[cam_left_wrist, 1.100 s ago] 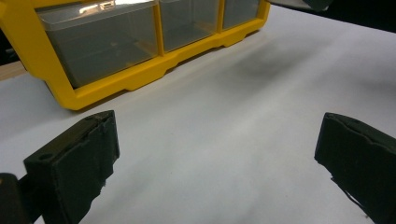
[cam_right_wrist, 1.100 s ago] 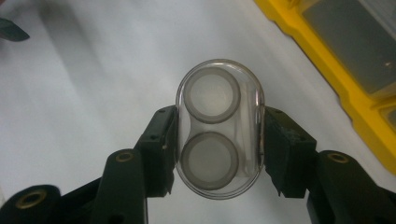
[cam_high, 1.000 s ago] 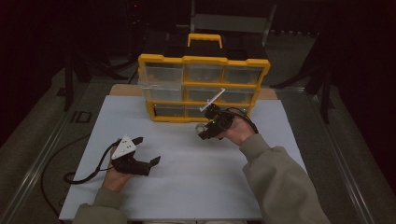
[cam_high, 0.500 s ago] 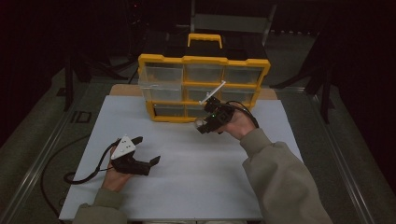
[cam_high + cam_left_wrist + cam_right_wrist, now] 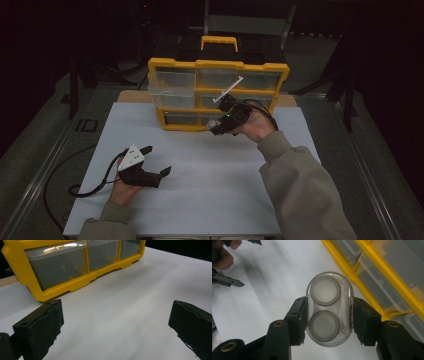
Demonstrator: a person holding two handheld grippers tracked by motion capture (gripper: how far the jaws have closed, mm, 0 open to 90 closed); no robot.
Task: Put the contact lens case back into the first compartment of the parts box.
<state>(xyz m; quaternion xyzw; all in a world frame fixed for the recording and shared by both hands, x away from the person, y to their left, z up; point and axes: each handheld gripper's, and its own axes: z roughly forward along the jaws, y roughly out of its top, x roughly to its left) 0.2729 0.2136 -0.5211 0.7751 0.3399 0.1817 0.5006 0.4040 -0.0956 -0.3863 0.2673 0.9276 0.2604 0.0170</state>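
I have a clear oval plastic container with two round grey inserts clamped between the black pads of my right tongs, one pad pressing on each long side. It hangs above the white-covered counter, just in front of the yellow drawer organiser with clear plastic drawers. So the pick-up looks done to me. What remains, I judge, is the stowing: the container is not in any compartment yet, and the upper-left drawer stands pulled out, a likely destination. My left tongs rest on the counter well apart from the organiser, pads spread wide with nothing between them.
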